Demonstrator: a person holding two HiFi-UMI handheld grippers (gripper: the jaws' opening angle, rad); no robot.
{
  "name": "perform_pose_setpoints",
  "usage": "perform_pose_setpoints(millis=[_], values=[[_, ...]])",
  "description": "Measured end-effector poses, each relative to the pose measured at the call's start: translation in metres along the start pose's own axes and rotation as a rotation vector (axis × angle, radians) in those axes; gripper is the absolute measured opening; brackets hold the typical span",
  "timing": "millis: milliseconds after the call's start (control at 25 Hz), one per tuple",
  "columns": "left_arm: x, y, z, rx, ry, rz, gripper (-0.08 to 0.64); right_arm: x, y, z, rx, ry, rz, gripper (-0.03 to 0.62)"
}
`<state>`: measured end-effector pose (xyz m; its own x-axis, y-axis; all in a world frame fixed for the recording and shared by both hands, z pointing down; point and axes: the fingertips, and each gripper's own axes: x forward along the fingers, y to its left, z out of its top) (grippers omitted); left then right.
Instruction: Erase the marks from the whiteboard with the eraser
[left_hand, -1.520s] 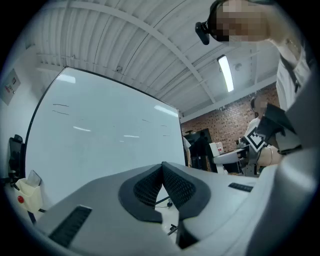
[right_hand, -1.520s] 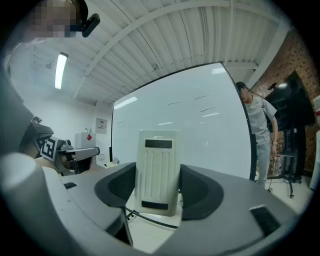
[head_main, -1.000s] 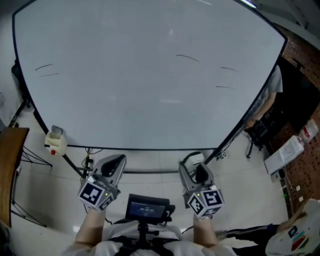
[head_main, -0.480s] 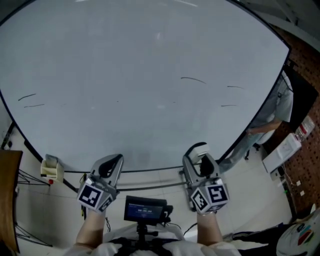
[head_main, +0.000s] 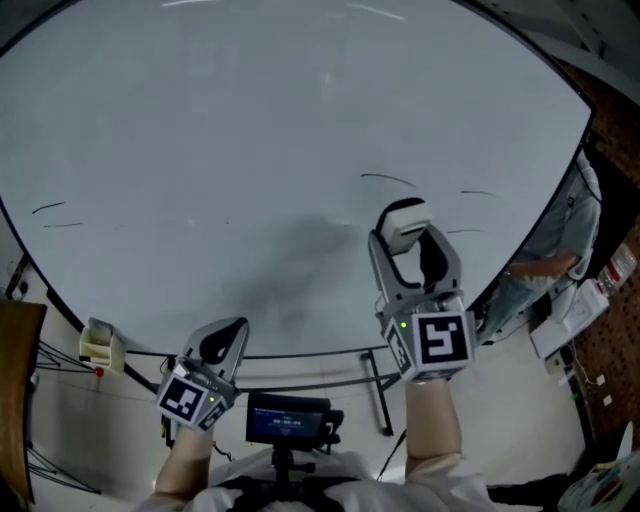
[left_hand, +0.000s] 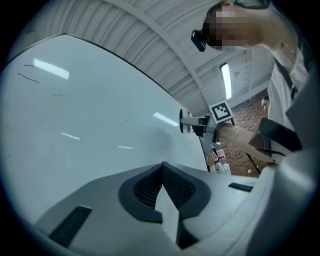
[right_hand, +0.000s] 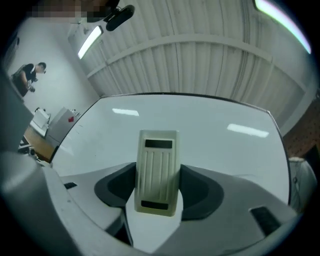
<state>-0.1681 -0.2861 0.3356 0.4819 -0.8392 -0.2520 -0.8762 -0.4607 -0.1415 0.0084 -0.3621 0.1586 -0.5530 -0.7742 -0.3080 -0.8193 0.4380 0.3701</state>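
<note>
My right fingers (right_hand: 116, 190) are clamping the eraser (right_hand: 157, 172) upright between them, and I am raising the right gripper (head_main: 408, 238) from the bottom edge up in front of the whiteboard (head_main: 200, 130), just under the nearest mark (head_main: 388, 180). The left gripper (head_main: 222, 342) is hanging low, pinched together on nothing. I judge wiping is about to begin

Light: bright, even; ceiling strip lamp (right_hand: 90, 42) up-left of jaws.
Glare: pale streaks on glossy white whiteboard (head_main: 250, 150).
Shadow: soft grey, beside jaws of right gripper (head_main: 407, 232).
Edges: fisheye-bent, vignetted.
</note>
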Motion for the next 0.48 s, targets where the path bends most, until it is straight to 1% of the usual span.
perform_pose_setpoints(millis=[80, 200, 320, 480], values=[[0.004, -0.001, -0.004, -0.003, 0.008, -0.001, 0.005, 0.018, 0.004, 0.017, -0.08, -0.025, -0.006, 0.262], [0.01, 0.001, -0.009, -0.011, 0.017, 0.003, 0.005, 0.038, 0.025, 0.029, -0.183, -0.027, 0.019, 0.261], [0.013, 0.004, -0.011, -0.016, 0.016, 0.007, 0.005, 0.054, 0.046, 0.029, -0.235, 0.008, 0.044, 0.261], [0.013, 0.011, -0.013, -0.029, 0.01, 0.012, 0.005, 0.071, 0.056, 0.032, -0.267, 0.018, 0.044, 0.262]])
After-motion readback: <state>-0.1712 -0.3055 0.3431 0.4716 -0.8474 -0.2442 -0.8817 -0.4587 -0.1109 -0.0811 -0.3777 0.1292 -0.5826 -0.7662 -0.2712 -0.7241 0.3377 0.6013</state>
